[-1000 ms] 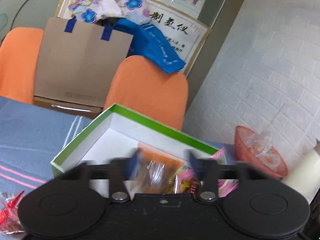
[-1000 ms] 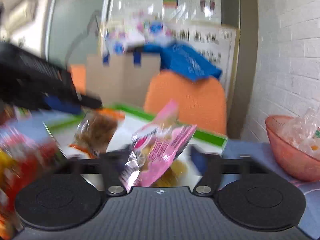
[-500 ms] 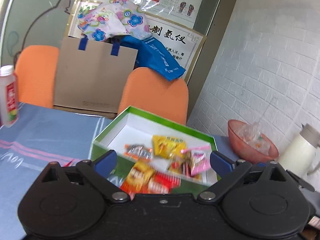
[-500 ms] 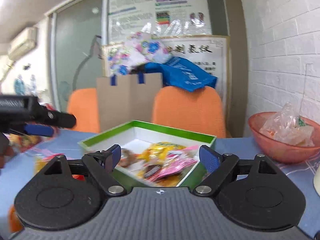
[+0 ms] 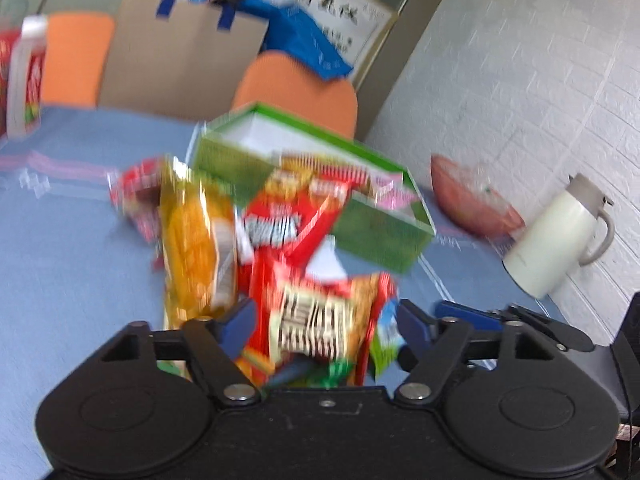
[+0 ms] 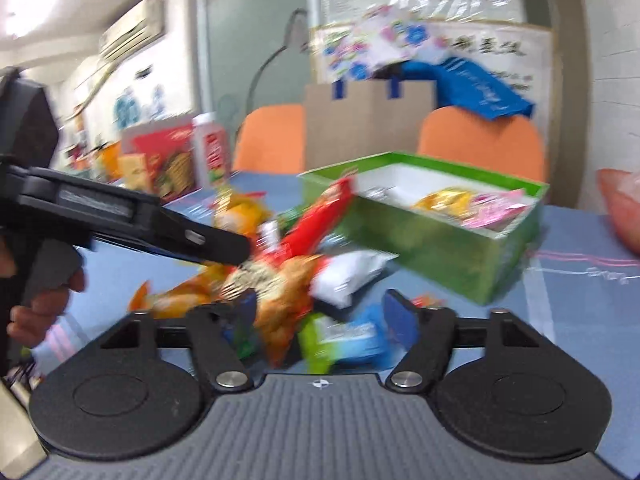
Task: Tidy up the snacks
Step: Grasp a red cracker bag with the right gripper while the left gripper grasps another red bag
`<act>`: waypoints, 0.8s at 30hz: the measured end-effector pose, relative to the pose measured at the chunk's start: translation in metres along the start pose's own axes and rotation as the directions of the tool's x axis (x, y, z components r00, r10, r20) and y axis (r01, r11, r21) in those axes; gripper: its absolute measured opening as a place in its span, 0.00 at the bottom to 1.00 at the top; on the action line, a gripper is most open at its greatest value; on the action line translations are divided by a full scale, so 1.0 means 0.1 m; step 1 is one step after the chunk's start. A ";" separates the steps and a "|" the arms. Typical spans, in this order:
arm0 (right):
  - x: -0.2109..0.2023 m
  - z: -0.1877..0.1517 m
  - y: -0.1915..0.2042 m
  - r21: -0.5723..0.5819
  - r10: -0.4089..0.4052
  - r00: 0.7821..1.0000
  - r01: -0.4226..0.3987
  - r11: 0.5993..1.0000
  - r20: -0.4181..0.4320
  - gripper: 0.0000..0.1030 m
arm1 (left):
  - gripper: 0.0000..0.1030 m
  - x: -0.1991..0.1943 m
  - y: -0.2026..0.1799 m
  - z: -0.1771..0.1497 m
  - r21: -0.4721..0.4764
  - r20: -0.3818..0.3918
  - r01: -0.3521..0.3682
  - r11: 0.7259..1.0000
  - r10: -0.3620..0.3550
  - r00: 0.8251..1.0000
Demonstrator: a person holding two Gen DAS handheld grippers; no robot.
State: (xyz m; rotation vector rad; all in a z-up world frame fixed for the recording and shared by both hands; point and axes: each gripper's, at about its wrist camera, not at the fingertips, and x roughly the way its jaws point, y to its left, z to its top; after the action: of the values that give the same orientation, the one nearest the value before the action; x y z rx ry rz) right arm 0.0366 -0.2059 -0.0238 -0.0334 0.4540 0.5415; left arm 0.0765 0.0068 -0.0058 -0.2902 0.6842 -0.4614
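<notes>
Now that both packets are lying in the green box (image 6: 432, 236), you are bringing both open, empty grippers, left gripper (image 5: 324, 320) and right gripper (image 6: 320, 312), over the snack pile (image 5: 280, 240).

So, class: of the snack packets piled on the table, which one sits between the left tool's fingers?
The red-and-orange packet with the white label. It lies between the left tool fingers; the yellow packet stands left of them.

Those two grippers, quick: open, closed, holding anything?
Left gripper: open, around a red snack packet, not clamped.
Right gripper: open, holding nothing, above the snack pile.
</notes>
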 end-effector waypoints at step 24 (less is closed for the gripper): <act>0.43 -0.14 0.02 0.099 0.077 0.993 -0.068 0.993 -0.095 0.54 | 0.78 0.28 0.15 -0.03 -0.063 -0.009 -0.012 0.998 0.011 1.000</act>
State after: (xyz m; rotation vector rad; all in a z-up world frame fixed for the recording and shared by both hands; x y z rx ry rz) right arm 0.0624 -0.1850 -0.0541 0.0488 0.5787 0.5906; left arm 0.0975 0.0053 -0.0291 -0.3433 0.7097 -0.4310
